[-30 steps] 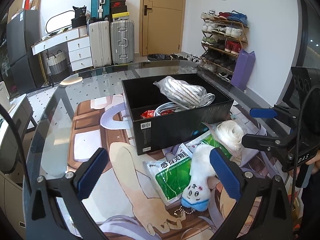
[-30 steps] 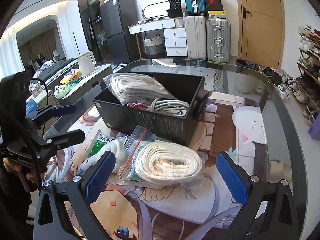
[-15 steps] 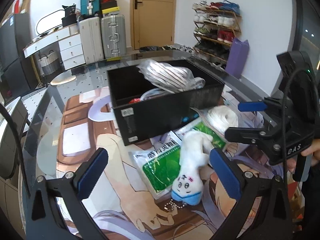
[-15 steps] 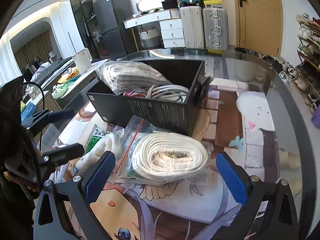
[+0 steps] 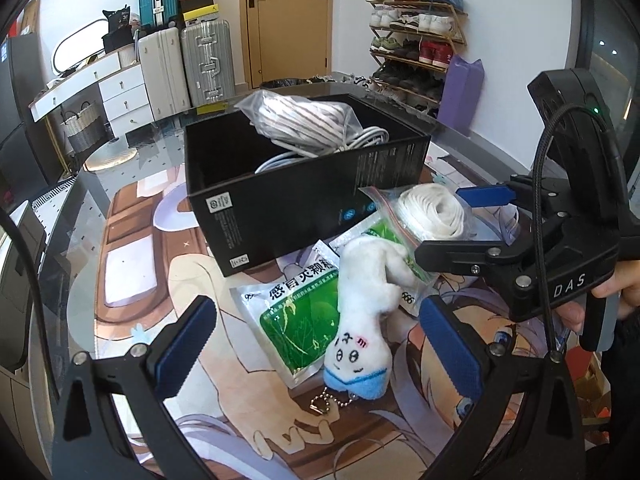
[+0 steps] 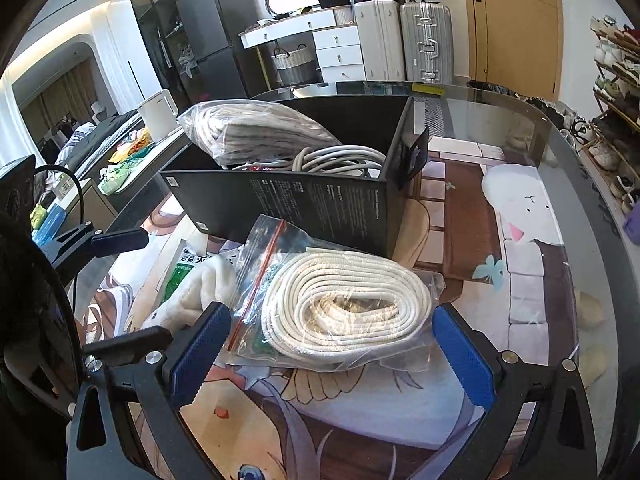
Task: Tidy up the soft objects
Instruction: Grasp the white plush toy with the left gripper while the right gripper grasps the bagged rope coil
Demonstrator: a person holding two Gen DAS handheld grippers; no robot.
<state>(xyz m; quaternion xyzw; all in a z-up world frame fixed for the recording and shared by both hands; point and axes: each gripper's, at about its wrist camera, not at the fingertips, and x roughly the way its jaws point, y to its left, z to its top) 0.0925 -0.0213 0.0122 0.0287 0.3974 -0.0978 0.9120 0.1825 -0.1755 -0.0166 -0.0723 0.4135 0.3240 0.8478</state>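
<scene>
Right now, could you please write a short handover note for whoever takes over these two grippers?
Left gripper: open, empty, straddling the white plush keychain, not yet closed.
Right gripper: open, empty, straddling the bagged white rope coil.
Black box sits on the glass table; it already holds a bagged striped bundle and a grey cable.
Left on the table in front of the box: plush, rope bag, and green sachets beneath them.
Next, probably: close on each item and lift it into the box.
</scene>
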